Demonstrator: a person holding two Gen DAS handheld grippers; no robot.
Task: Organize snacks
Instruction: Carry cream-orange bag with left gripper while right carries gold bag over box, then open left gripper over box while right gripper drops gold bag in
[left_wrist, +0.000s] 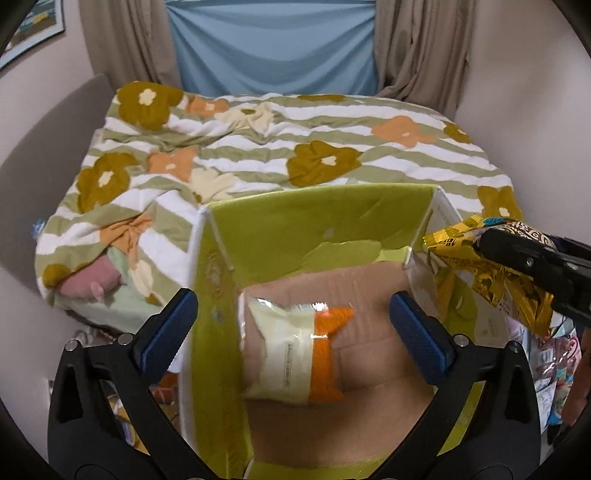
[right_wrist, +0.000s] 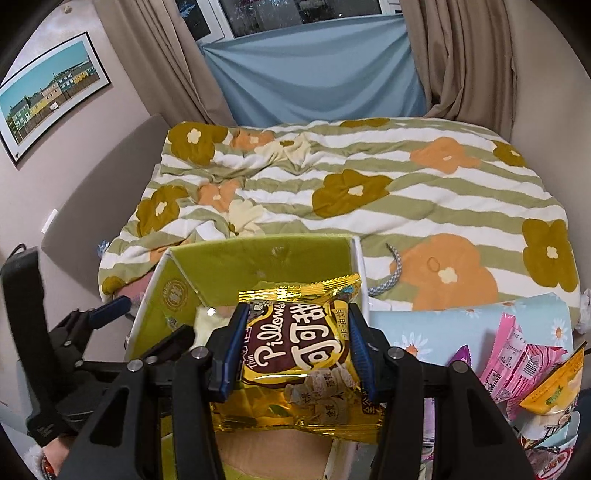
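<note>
A green-lined cardboard box (left_wrist: 280, 225) stands open at the foot of the bed. Inside it lies a cream and orange snack packet (left_wrist: 291, 350), blurred, on the brown bottom. My left gripper (left_wrist: 291, 332) hangs open over the box, its blue pads wide apart and touching nothing. My right gripper (right_wrist: 297, 350) is shut on a gold and brown snack bag (right_wrist: 299, 354) and holds it above the box's (right_wrist: 258, 258) right side. In the left wrist view that gold bag (left_wrist: 476, 266) and the right gripper (left_wrist: 517, 258) show at the box's right wall.
A flowered striped quilt (right_wrist: 369, 192) covers the bed behind the box. To the right, a light blue daisy pillow (right_wrist: 436, 328) carries several loose snack packets, pink (right_wrist: 517, 354) and yellow (right_wrist: 554, 384) among them. A grey cord (right_wrist: 391, 273) lies on the quilt.
</note>
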